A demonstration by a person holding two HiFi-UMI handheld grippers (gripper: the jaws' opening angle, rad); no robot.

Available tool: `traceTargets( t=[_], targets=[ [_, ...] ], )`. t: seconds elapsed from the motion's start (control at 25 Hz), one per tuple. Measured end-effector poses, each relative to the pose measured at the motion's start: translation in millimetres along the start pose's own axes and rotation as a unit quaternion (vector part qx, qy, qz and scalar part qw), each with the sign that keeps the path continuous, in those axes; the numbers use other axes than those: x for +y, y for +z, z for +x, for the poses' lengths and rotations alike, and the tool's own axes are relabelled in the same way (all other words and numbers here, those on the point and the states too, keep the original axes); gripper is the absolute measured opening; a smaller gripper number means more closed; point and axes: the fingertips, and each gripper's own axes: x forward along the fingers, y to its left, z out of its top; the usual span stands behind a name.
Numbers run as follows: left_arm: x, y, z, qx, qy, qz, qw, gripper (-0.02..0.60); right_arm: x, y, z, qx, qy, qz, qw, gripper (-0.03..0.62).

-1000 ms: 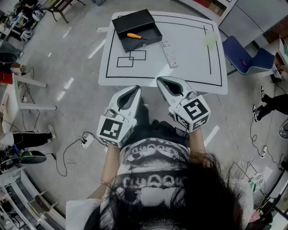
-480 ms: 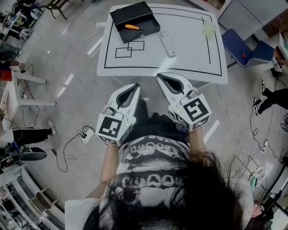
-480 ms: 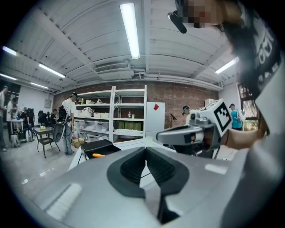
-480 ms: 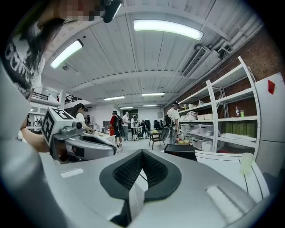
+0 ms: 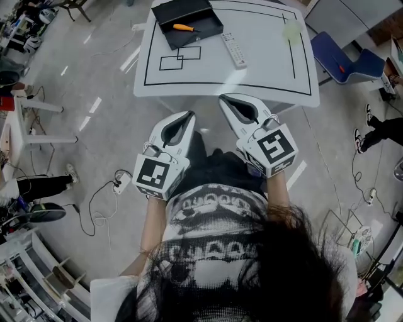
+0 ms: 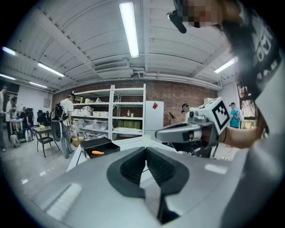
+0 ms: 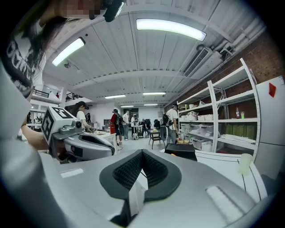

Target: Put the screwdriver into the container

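The orange-handled screwdriver [image 5: 184, 27] lies inside the black open container [image 5: 203, 14] at the far left of the white table [image 5: 264, 69]. The left gripper view shows the same screwdriver [image 6: 97, 152] in the container [image 6: 106, 143]. My left gripper [image 5: 187, 116] is held over the floor, short of the table's near edge, jaws shut and empty. My right gripper [image 5: 223, 99] has its tip at the near edge, also shut on nothing. Each gripper view shows closed pads: left gripper [image 6: 144, 149], right gripper [image 7: 142, 152]. The container [image 7: 180, 150] sits well ahead of both.
A grey remote [image 5: 236, 50] lies on the table right of the container, with a pale cup [image 5: 293, 28] at the far right. Black outlines mark the tabletop. A blue chair [image 5: 343, 66] stands to the right, and cables and a power strip [image 5: 119, 182] lie on the floor to the left.
The table has slid toward the top of the head view, and the left gripper's tip now sits farther from its near edge. Both grippers stay shut and empty.
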Motion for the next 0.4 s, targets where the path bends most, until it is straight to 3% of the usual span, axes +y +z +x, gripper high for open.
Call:
traceTargets(
  t=[0.24,0.4],
  targets=[
    [-8,-15,3,0.032,-0.014,0.026,0.9991,0.0,-1,-5,-2,0.01,-0.009,-0.004,1.0,0.0],
    [-1,-17,4,0.032,-0.012,0.039,0.9986,0.0,-3,-5,1,0.009,-0.019,-0.01,1.0,0.0]
  ],
)
